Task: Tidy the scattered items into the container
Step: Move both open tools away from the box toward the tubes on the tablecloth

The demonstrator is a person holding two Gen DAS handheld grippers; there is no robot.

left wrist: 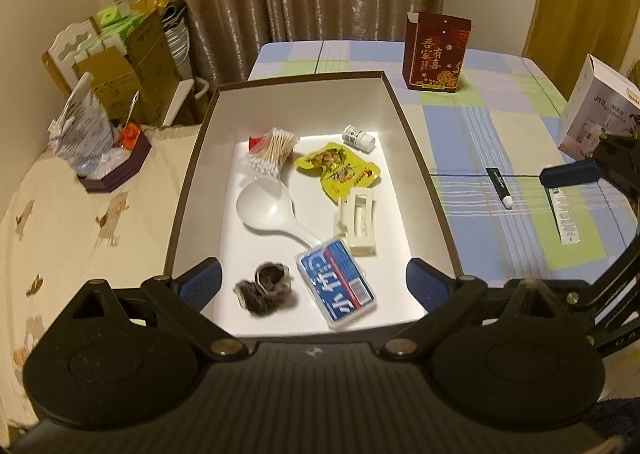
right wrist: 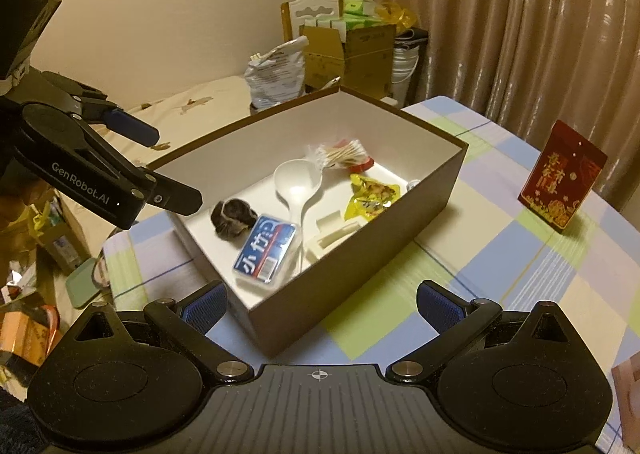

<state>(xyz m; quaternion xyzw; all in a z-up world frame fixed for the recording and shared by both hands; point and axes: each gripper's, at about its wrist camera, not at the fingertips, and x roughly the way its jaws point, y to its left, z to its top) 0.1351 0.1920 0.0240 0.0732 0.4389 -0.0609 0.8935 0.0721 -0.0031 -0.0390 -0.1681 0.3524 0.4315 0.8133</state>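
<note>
A brown box (left wrist: 300, 102) with a white inside stands on the checked tablecloth. In it lie cotton swabs (left wrist: 270, 152), a yellow snack packet (left wrist: 340, 170), a small white bottle (left wrist: 358, 137), a white spoon (left wrist: 266, 208), a white plastic holder (left wrist: 356, 224), a blue pack (left wrist: 336, 286) and a dark crumpled bundle (left wrist: 266, 286). My left gripper (left wrist: 314, 282) hangs open over the box's near end, holding nothing. Right of the box lie a dark tube (left wrist: 500, 186) and a white tube (left wrist: 564, 218), beside one of my right gripper's fingers (left wrist: 568, 176). My right gripper (right wrist: 322, 306) is open and holds nothing, near the box's corner (right wrist: 360, 254).
A red carton (left wrist: 434, 50) stands behind the box, and a white product box (left wrist: 596, 114) sits at the table's right edge. Left of the table is a bed with a cream cover (left wrist: 80, 234), a purple tray (left wrist: 112, 174) and stacked cardboard boxes (left wrist: 132, 74).
</note>
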